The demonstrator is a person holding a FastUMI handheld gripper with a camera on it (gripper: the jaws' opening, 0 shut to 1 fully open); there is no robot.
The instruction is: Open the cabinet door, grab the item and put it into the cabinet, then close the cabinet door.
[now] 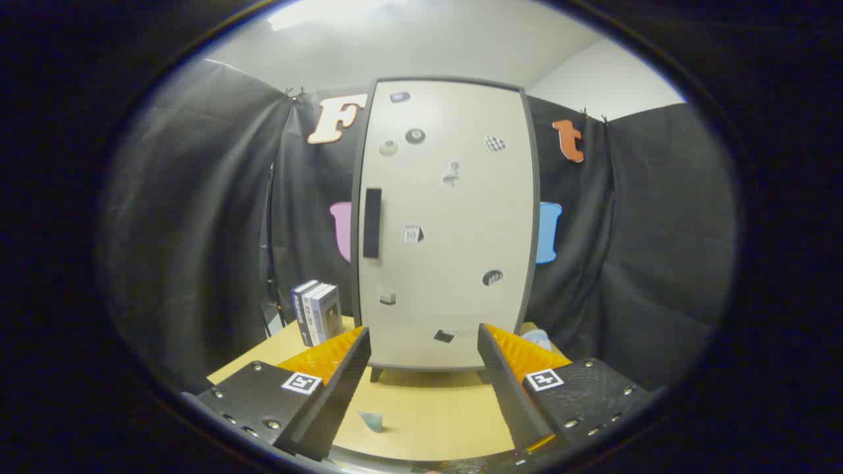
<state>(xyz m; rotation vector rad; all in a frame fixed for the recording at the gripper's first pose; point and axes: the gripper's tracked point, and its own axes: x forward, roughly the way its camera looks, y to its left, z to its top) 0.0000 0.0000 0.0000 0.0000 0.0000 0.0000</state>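
Nothing's done yet: cabinet (448, 224) door's shut, your gripper (423, 342) hangs wide open and empty facing it, so go for the handle (372, 222) first.

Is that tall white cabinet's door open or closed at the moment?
Closed: the cabinet door sits flush in its dark frame, handle untouched, beyond the open gripper.

1 cabinet (448, 224), 3 boxes (317, 313), 1 gripper (425, 342) with 2 parted fingers (349, 368).
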